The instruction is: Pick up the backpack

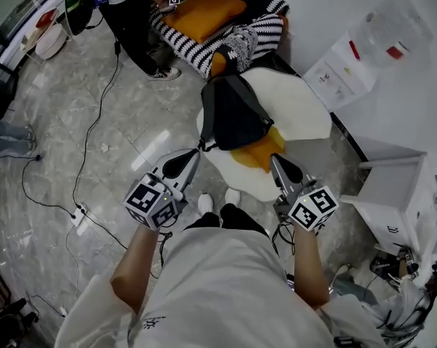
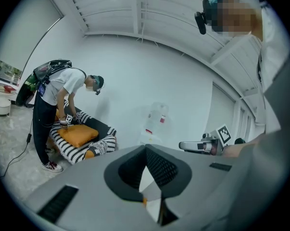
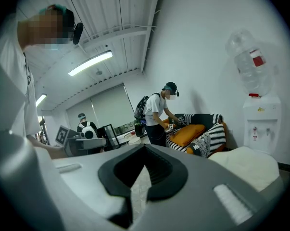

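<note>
Grey left tongs: clenched, nothing between the jaws, tip just beside the strap that trails off the bag toward the cushion's near-left edge.
Grey right tongs: also clenched and empty, poised over the cushion's near edge, close to its orange centre and apart from the bag.
Backpack: dark and slumped flat on the left side of a white-and-orange cushion, untouched by either tool.
Floor: polished stone, with a cable snaking across it to the left of the cushion; a striped sofa and a second person lie beyond the cushion's far edge.
Risk, closed jaws: pushed in as they stand, the tips would likely shove the bag across the soft cushion instead of gripping it.
Risk, strap-only grip: a pinch on the thin strap alone may let the limp bag swing, tip or slide free as it rises.
Risk, cushion fabric: a bite taken too low could catch the cover and drag the cushion up with the bag.
Risk, one-sided lift: with the right tool farther off, the load could hang lopsided from the left.
</note>
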A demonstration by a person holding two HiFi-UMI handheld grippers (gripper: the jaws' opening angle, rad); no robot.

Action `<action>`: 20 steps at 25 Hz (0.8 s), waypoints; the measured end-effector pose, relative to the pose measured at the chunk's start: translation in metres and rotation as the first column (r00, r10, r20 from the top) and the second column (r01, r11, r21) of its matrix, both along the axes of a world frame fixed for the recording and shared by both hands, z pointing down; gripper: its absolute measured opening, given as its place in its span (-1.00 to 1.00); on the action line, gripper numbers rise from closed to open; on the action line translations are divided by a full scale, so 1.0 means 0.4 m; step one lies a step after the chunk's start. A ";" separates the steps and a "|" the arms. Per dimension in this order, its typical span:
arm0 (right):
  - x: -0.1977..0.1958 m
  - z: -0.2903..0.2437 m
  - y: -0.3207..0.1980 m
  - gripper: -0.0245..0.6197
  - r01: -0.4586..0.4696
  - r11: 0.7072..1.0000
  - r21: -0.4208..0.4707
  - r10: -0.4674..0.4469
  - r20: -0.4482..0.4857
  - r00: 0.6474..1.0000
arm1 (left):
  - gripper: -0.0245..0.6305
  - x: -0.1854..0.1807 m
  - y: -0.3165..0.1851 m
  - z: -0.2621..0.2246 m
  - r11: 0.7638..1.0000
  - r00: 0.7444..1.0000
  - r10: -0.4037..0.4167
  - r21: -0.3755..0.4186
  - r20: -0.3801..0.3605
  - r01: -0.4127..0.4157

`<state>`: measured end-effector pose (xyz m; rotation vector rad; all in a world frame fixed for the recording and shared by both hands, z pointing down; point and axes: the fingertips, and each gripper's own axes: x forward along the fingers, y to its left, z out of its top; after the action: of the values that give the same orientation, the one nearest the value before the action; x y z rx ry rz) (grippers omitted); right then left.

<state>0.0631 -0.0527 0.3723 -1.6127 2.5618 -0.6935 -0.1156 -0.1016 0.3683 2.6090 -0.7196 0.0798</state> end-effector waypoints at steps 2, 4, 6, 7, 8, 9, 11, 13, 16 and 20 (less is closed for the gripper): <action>0.006 0.004 -0.008 -0.92 0.007 1.000 -0.001 -0.007 0.007 1.000 | -0.94 0.006 -0.005 -0.002 1.000 1.000 -0.005 0.003 0.005 0.005; 0.005 0.005 -0.019 -0.92 0.019 1.000 0.002 -0.019 0.016 1.000 | -0.94 0.009 -0.009 -0.003 1.000 1.000 -0.015 0.001 0.010 0.015; 0.010 0.009 -0.032 -0.92 0.034 0.999 0.003 -0.034 0.021 0.999 | -0.94 0.018 -0.014 0.000 1.000 1.000 -0.025 -0.001 0.018 0.025; 0.017 0.015 -0.038 -0.92 0.041 0.999 0.002 -0.041 0.021 0.999 | -0.94 0.027 -0.018 0.004 1.000 0.999 -0.028 -0.002 0.022 0.028; 0.026 0.024 -0.043 -0.92 0.046 0.999 -0.002 -0.046 0.020 0.999 | -0.94 0.039 -0.021 0.009 0.999 0.999 -0.031 -0.005 0.027 0.031; 0.037 0.034 -0.048 -0.92 0.051 0.999 -0.007 -0.051 0.018 0.999 | -0.94 0.051 -0.025 0.015 0.999 0.999 -0.035 -0.008 0.031 0.035; 0.062 0.054 -0.062 -0.92 0.062 0.998 -0.017 -0.062 0.008 0.998 | -0.94 0.078 -0.035 0.030 0.999 0.998 -0.046 -0.015 0.042 0.047; 0.093 0.074 -0.082 -0.92 0.075 0.997 -0.025 -0.075 -0.005 0.997 | -0.94 0.110 -0.050 0.049 0.998 0.997 -0.058 -0.025 0.055 0.060; 0.134 0.109 -0.118 -0.92 0.094 0.995 -0.043 -0.094 -0.006 0.996 | -0.94 0.153 -0.069 0.085 0.996 0.993 -0.077 -0.042 0.088 0.081; 0.163 0.163 -0.170 -0.92 0.133 0.989 -0.065 -0.133 0.002 0.991 | -0.94 0.196 -0.090 0.136 0.995 0.983 -0.091 -0.033 0.156 0.098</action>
<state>0.1283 -0.1205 0.4375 -1.4702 2.6948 -0.7927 -0.0373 -0.1375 0.4227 2.5464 -0.8854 0.2679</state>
